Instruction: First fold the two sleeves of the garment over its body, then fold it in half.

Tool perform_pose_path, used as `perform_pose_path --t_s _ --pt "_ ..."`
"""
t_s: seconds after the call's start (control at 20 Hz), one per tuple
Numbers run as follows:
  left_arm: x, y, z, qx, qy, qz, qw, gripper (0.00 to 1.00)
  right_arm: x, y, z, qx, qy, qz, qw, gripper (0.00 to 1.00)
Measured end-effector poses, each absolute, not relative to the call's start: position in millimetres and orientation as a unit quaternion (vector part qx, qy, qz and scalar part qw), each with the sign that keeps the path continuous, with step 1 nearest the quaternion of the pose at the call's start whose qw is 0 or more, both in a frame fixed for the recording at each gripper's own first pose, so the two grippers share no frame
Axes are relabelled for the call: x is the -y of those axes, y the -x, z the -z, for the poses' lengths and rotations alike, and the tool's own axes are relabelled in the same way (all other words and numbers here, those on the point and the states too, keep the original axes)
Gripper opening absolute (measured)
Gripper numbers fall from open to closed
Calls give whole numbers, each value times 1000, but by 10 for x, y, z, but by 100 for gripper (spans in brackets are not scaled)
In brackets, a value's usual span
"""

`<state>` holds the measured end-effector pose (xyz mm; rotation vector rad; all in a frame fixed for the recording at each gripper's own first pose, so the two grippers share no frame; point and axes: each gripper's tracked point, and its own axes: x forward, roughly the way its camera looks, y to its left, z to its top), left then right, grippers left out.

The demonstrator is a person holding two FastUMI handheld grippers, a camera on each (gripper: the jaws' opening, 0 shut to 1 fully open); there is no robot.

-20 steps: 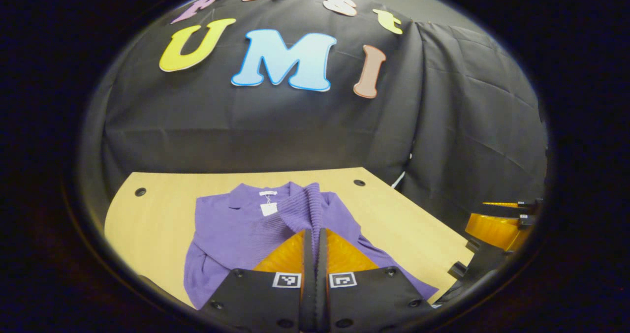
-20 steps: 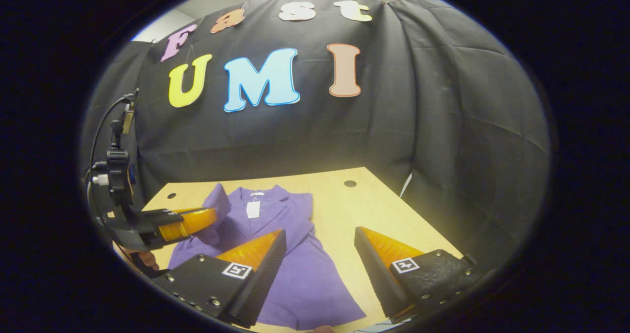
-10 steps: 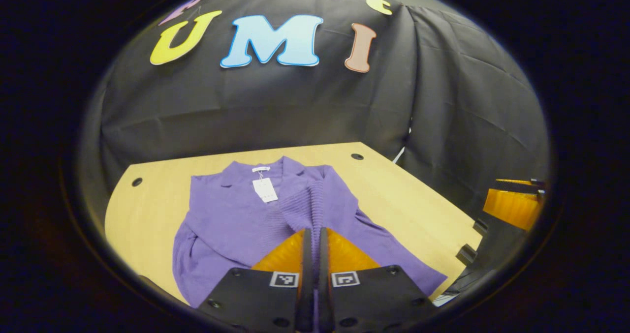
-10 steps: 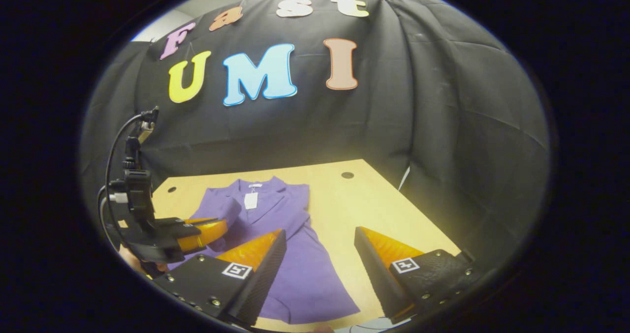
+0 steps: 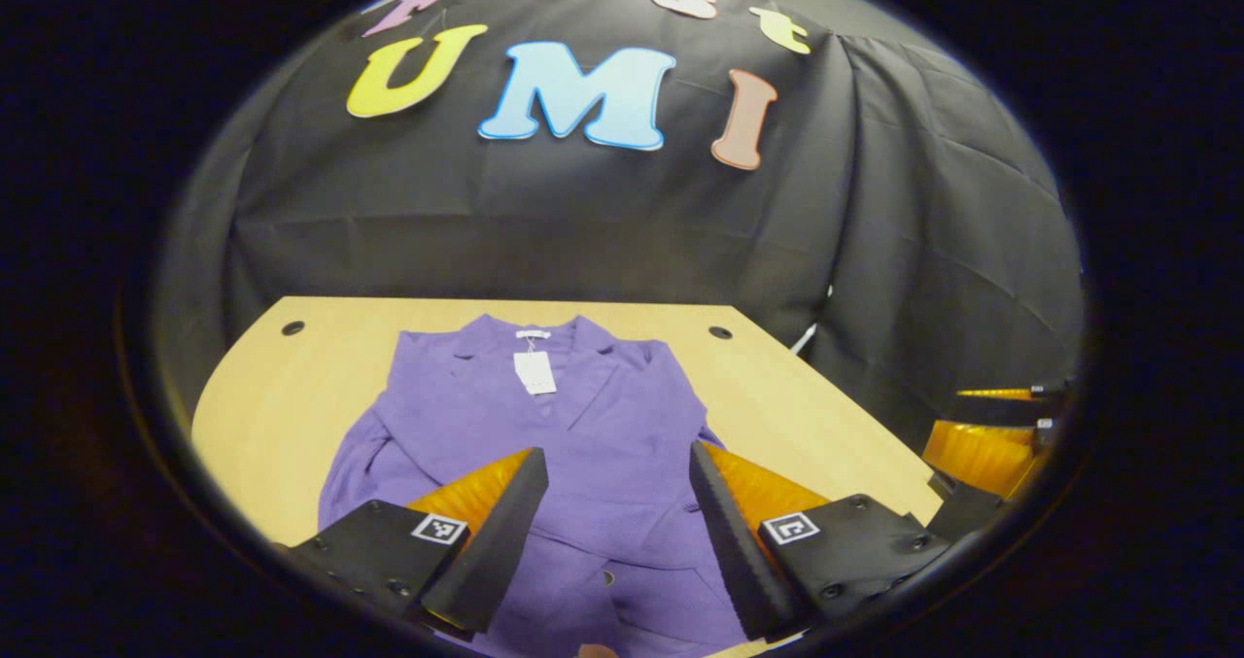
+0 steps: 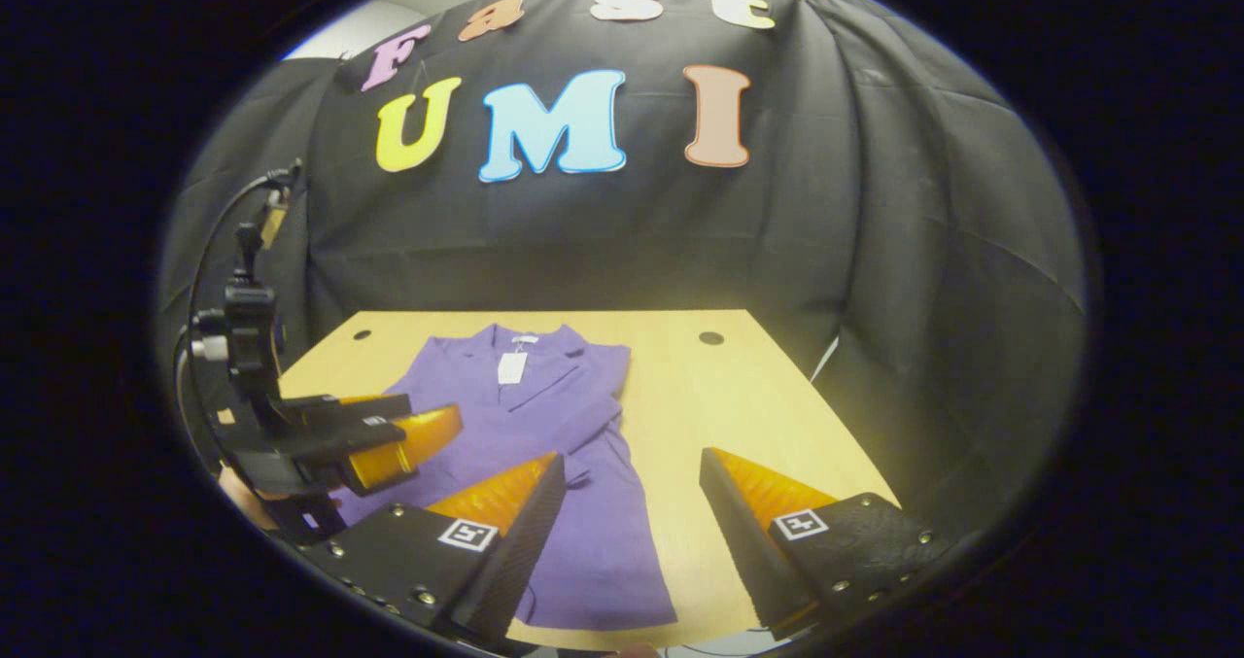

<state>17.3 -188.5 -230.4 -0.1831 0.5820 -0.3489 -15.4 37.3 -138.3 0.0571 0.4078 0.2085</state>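
We are looking along the left claw point(image 5: 617, 502) first, and its two fingers are standing wide apart with nothing between them, hovering over the lower part of one purple garment point(image 5: 544, 425). That garment is lying flat on the pale wooden worktop point(image 5: 262, 396), collar toward the far wall, and one white tag point(image 5: 535, 372) is sitting just below the neckline. The fabric is looking smooth across the chest, with a bunched fold bulging out along its left edge; we are seeing no sleeve spread out loose beyond the body there. On the right side, a sleeve is lying folded in over the body, its edge crossing the front near the claw's fingers. We are counting two small dark holes in the worktop, one point(image 5: 293, 328) at the far left corner and one point(image 5: 720, 332) at the far right.

Moving across to the right gripper view, the right claw point(image 6: 632, 507) is also gaping wide and gripping nothing, its left finger over the garment's hem and its right finger over bare worktop. The left claw is showing here too, at the left edge, above the garment's near left side with a cable point(image 6: 209, 269) looping up behind it.
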Motion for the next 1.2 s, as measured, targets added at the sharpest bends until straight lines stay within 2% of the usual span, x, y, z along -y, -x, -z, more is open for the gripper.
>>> perform_pose_path --t_s 0.05,0.25,0.45,0.7,0.75,0.95,1.0,1.05,1.1,1.2 --pt "1761 -146 2304 -285 93 155 941 96 -363 166 1468 -213 -29 -104 971 88" --pt "1099 41 2403 -301 96 103 943 96 -318 261 1836 -245 -39 -88 965 88" --pt "469 321 2537 -325 82 78 939 98 -336 421 2344 -307 -71 -68 947 88" --pt "-149 700 2786 -361 74 49 928 96 -307 533 2747 -349 -117 -39 929 88" --pt "-384 1037 2938 -371 80 44 924 96 -279 564 2807 -356 -123 -32 926 88" --pt "-678 1338 3102 -388 81 35 918 96 -229 626 2951 -365 -139 -16 920 88" --pt "-589 1159 3057 -392 77 33 916 98 -245 634 2976 -369 -147 -14 917 88" --pt "-647 1217 3115 -398 77 33 914 96 -260 647 2993 -374 -157 -13 914 88" --pt "-723 1282 3182 -405 79 32 910 100 -260 665 3015 -379 -165 -11 911 88" --pt "-821 1405 3294 -418 86 31 904 96 -289 694 3061 -388 -174 -9 905 88"
